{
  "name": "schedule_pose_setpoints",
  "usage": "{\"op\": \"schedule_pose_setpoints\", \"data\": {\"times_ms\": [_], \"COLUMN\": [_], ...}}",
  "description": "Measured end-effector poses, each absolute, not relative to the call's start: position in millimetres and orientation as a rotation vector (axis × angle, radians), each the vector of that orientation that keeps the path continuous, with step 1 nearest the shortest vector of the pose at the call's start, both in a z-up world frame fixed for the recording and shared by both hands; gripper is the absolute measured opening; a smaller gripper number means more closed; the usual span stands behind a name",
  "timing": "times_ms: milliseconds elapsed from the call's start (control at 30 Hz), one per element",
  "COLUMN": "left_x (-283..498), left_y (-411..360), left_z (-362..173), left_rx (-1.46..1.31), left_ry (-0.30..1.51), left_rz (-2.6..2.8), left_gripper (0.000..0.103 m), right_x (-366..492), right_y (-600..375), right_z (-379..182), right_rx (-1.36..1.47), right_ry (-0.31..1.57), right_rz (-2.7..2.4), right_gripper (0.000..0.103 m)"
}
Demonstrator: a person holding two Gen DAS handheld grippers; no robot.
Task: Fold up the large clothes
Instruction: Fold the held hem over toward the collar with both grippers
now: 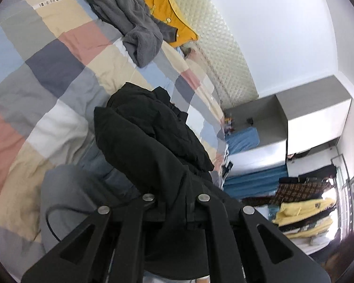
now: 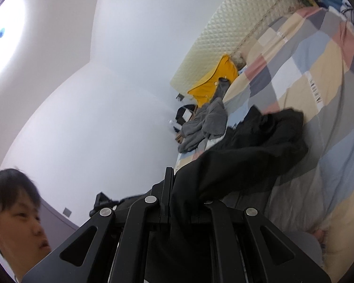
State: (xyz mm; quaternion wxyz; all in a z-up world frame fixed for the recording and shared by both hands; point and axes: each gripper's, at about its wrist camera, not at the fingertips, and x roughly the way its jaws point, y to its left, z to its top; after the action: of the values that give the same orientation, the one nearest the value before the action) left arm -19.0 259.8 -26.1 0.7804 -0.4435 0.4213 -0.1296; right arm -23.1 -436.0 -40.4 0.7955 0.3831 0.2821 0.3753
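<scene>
Nearest in the left wrist view, the left tongs [image 1: 174, 202] are closed down on a fold of the black padded jacket [image 1: 151, 129]; the cloth bunches over the linkage and hides the fingertips. The right tongs [image 2: 174, 202] are likewise pinched tight on another edge of the same jacket [image 2: 254, 151], which drapes across the jaw and runs away ahead and to the right of them. Between the two grips the garment hangs partly lifted, and its bulk rests crumpled on the checked duvet [image 1: 59, 54] just ahead of the left tongs.

It looks thick, soft and floppy, likely with some weight, so it will probably sag and slide under its own mass instead of holding a crease. Its smooth shell may slip through a shallow pinch. Seams, hem corners or shoulder lines seem the best places to hold, since doubled cloth there gives the pads more to bite.

Farther ahead of the left tongs lies a grey fleece garment [image 1: 129, 23], and beyond it a yellow coat [image 1: 170, 11] lies against the quilted headboard [image 1: 219, 47].
</scene>
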Motion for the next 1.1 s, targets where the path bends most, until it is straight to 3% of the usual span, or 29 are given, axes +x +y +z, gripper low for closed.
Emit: {"op": "schedule_pose_setpoints", "data": {"times_ms": [333, 867, 1100], "left_x": [41, 139, 199], "left_y": [268, 267, 269], "left_z": [-42, -12, -37], "left_rx": [-0.922, -0.886, -0.904], "left_ry": [1.000, 0.971, 1.021], "left_rz": [-0.271, -0.204, -0.119], "left_gripper": [0.007, 0.008, 0.009], "right_x": [45, 195, 250], "right_y": [-437, -441, -437], "right_z": [-48, -61, -81], "right_rx": [0.855, 1.068, 1.072], "right_ry": [0.663, 0.750, 0.863], "right_rz": [0.731, 0.586, 0.454], "right_gripper": [0.006, 0.006, 0.006]}}
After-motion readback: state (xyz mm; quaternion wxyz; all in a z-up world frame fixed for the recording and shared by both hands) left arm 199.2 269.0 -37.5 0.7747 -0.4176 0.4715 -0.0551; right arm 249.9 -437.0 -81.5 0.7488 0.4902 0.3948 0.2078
